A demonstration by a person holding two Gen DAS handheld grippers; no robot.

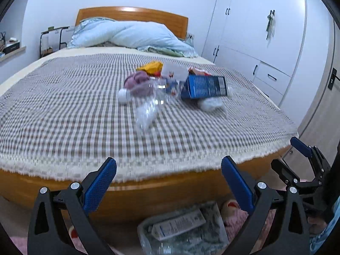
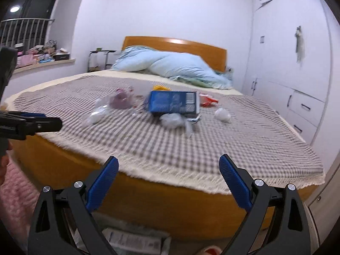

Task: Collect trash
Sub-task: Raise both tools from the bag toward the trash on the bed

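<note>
Blue-padded left claw (image 1: 169, 180) and right claw (image 2: 169, 178) both hang released, empty, short of the bed's (image 1: 148, 193) foot edge. Mid-bed lies the trash: a stiff, light blue carton (image 2: 173, 105), best pinched across its edge; the blurred clear plastic bottle (image 1: 146, 106) is probably slippery and crushable.

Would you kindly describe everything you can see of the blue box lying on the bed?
The blue box is a flat rectangular carton, apparently cardboard, dark blue with blocks of small white print and a pale end. It lies tilted on the checked blanket amid the trash pile, resting on crumpled white plastic at its near edge. A red wrapper sits beside its right end. One end looks open in the left wrist view. Neither claw touches it.
</note>
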